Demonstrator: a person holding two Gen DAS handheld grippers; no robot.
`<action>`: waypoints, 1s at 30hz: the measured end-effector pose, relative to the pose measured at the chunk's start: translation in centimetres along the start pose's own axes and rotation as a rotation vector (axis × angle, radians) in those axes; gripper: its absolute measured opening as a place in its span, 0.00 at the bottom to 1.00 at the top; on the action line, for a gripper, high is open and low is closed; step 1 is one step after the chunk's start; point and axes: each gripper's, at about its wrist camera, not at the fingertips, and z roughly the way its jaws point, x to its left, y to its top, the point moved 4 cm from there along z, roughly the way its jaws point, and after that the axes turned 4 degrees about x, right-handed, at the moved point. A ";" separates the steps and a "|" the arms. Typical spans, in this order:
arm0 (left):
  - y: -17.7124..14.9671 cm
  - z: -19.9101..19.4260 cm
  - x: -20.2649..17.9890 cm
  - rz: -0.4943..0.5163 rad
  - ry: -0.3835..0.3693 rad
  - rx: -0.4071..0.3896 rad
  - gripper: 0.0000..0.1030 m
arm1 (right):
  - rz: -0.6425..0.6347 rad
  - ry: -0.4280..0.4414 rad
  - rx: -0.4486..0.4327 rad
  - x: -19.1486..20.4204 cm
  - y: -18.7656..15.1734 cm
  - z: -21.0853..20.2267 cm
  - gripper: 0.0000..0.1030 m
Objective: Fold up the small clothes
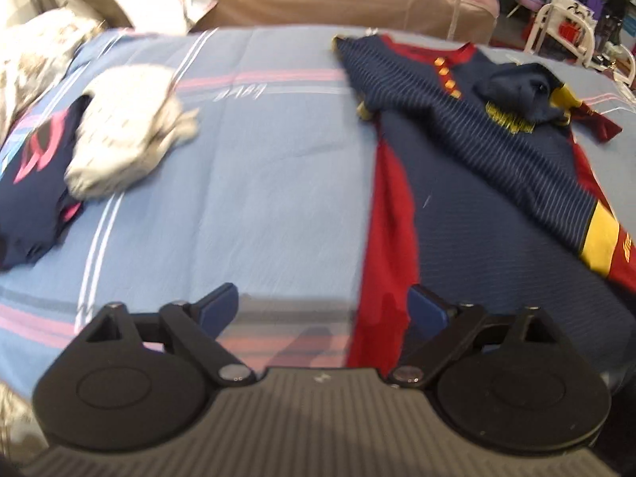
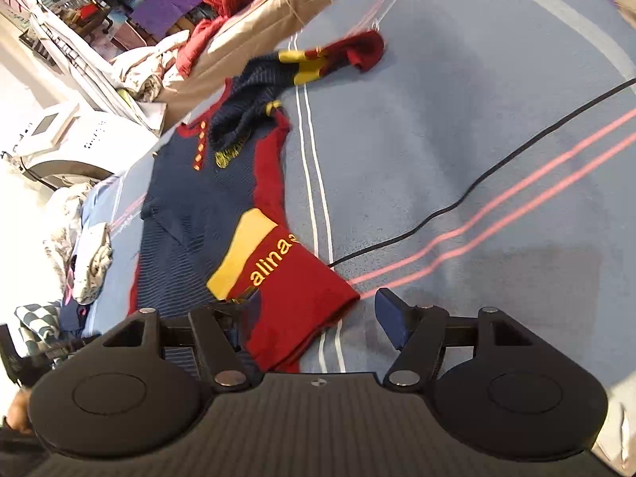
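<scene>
A navy striped child's shirt (image 1: 477,151) with red side panels, yellow bands and gold buttons lies spread on the blue bedsheet (image 1: 246,167). It also shows in the right wrist view (image 2: 190,214); its far sleeve (image 2: 318,59) is bunched over the chest. My left gripper (image 1: 324,312) is open above the sheet, its right finger over the shirt's red bottom left edge (image 1: 385,258). My right gripper (image 2: 318,314) is open, straddling the red sleeve cuff (image 2: 294,302) lettered "alina". Neither holds cloth.
A grey-white garment (image 1: 127,131) lies on a navy and pink one (image 1: 31,183) at the left of the bed. A black cable (image 2: 477,183) crosses the sheet to the right. A tan sofa (image 1: 357,0) with red cloth stands behind the bed.
</scene>
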 end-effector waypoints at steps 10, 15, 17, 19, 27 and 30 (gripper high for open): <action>6.8 5.0 -4.2 0.261 0.136 -0.169 0.94 | 0.200 0.151 -0.047 0.2 -1.4 1.7 0.08; 11.0 8.2 -5.0 0.320 0.190 -0.222 0.94 | 0.254 0.321 -0.162 2.1 1.1 -2.8 0.08; 12.0 9.3 -5.4 0.335 0.231 -0.247 0.94 | 0.255 0.373 -0.222 2.8 2.1 -5.4 0.07; 12.7 10.3 -6.1 0.349 0.249 -0.251 0.94 | 0.241 0.355 -0.266 2.8 2.8 -7.9 0.07; 15.3 13.3 -8.7 0.356 0.272 -0.289 0.94 | 0.292 0.159 -0.250 -0.5 0.4 -10.3 0.07; 15.8 14.0 -10.2 0.421 0.294 -0.278 0.94 | 0.319 0.197 -0.238 0.0 0.0 -8.8 0.07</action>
